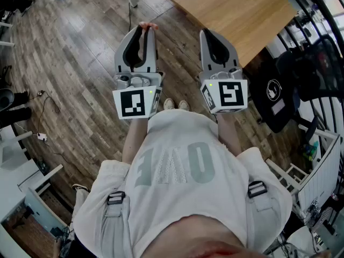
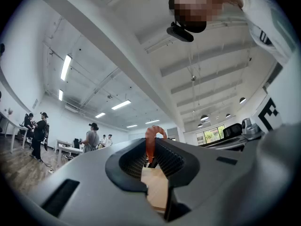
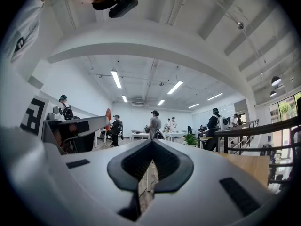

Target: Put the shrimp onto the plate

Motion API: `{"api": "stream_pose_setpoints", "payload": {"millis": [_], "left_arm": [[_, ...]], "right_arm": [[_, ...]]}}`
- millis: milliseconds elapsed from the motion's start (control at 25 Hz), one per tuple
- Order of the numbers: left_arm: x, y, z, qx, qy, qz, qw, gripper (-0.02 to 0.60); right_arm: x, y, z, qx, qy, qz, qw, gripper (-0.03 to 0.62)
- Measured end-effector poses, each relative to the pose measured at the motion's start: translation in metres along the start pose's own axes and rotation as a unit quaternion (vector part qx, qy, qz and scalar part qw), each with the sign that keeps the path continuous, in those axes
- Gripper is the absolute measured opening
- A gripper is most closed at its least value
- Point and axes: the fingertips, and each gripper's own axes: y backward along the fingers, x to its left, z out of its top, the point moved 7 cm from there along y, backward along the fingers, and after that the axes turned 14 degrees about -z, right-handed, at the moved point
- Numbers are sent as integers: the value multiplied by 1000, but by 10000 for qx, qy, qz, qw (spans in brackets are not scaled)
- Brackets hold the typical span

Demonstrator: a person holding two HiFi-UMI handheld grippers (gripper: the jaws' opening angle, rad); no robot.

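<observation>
A small orange shrimp (image 2: 149, 149) is pinched between the fingertips of my left gripper (image 2: 153, 142), and its curled tail sticks up above the jaws. In the head view the shrimp (image 1: 148, 25) shows as a pinkish bit at the tip of the left gripper (image 1: 145, 30), which is held in front of the person's chest and points away over the floor. My right gripper (image 1: 207, 33) is held level beside it, shut, with nothing between its pads (image 3: 151, 144). From the right gripper view the shrimp (image 3: 108, 116) shows at the left. No plate is in view.
A wooden table (image 1: 236, 9) stands ahead to the right, just beyond the right gripper. Dark plank floor (image 1: 80, 52) lies below both grippers. A black chair (image 1: 279, 90) and a metal railing (image 1: 322, 26) stand at the right. Several people (image 3: 154, 124) stand far off.
</observation>
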Motion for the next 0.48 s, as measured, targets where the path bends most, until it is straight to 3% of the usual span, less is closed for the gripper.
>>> {"api": "stream_pose_setpoints", "payload": {"millis": [480], "left_arm": [[7, 4, -1, -31, -6, -32, 10000, 63]], "right_arm": [[9, 1, 0, -83, 51, 44, 9999, 20]]}}
